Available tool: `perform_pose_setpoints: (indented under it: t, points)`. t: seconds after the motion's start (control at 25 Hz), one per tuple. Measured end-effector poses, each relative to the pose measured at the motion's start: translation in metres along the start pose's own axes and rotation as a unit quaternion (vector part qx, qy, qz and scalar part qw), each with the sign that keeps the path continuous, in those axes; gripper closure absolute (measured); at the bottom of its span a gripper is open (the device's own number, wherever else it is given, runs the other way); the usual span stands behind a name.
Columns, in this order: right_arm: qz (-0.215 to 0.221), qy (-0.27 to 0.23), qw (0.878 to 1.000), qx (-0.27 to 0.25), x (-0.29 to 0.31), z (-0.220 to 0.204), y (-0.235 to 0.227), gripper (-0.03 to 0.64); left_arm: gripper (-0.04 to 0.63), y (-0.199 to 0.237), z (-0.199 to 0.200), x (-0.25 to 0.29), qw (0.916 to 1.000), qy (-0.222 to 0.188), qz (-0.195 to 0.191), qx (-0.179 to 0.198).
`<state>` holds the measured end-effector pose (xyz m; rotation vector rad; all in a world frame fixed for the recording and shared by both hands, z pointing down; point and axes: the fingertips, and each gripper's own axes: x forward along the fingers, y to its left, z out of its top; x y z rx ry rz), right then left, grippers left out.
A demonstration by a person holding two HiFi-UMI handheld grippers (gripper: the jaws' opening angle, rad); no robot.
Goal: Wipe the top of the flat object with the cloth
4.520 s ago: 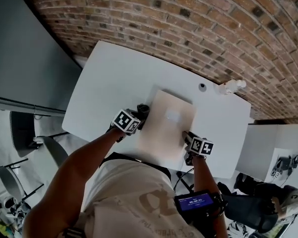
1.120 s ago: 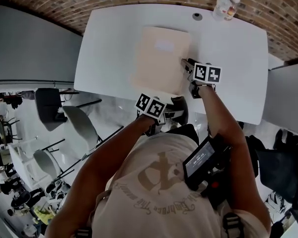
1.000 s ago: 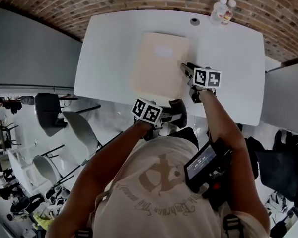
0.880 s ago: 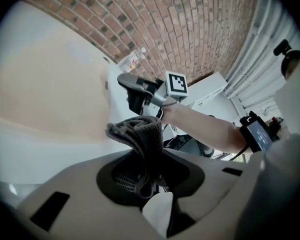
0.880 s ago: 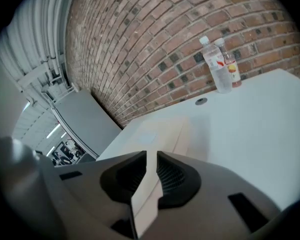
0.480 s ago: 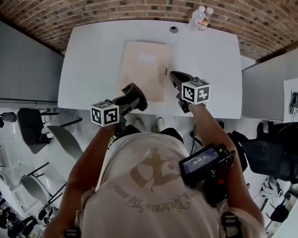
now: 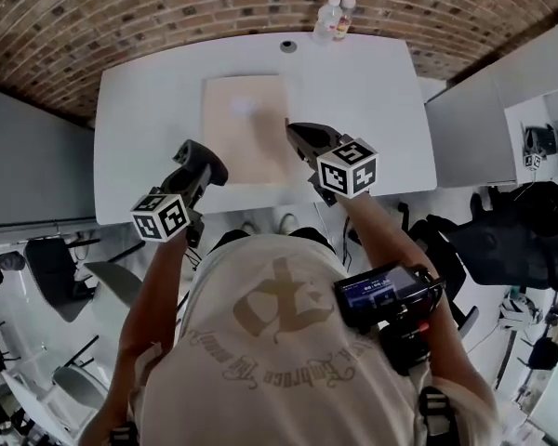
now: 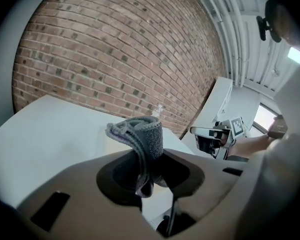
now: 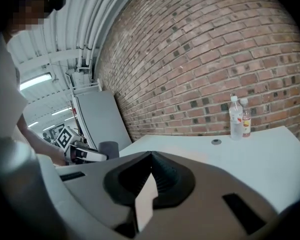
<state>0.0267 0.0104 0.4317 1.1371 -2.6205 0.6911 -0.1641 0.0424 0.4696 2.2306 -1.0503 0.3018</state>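
The flat tan board (image 7: pixel 245 126) lies on the white table (image 7: pixel 372 110). My left gripper (image 7: pixel 205 161) is shut on a folded grey cloth (image 8: pixel 140 131), which sticks up between its jaws; it hovers by the board's near left corner. My right gripper (image 7: pixel 299 136) is shut at the board's right edge, and in the right gripper view (image 9: pixel 150 159) its jaws meet with nothing seen between them. That view also catches the left gripper (image 9: pixel 85 154) with the cloth (image 9: pixel 108 149) at its tip.
Two bottles (image 7: pixel 335 17) stand at the table's far edge against the brick wall, with a round cable hole (image 7: pixel 287 45) beside them. A grey cabinet (image 7: pixel 484 82) stands to the right of the table. Chairs (image 7: pixel 46 258) are on the floor at the left.
The left gripper with the cloth has come up from below the table's near edge to the board's near left corner. The right gripper stays at the board's right edge. The head view has shifted.
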Motion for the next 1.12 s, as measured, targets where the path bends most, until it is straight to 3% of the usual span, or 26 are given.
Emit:
perform_pose_setpoints:
  t: [0.2,0.56,1.12]
  points:
    - [-0.011,-0.010,1.000,-0.014,-0.014,-0.006,0.009,0.597,0.483,-0.013,0.000,0.006,0.9997,-0.006,-0.020,0.015]
    - [-0.046,-0.040,0.998,0.023,-0.040,-0.028,0.008,0.597,0.483,-0.040,-0.001,0.015,0.9966,0.010,-0.062,0.054]
    - [-0.071,-0.038,0.996,0.033,-0.040,-0.037,0.002,0.597,0.483,-0.040,0.010,0.025,0.9942,0.016,-0.078,0.073]
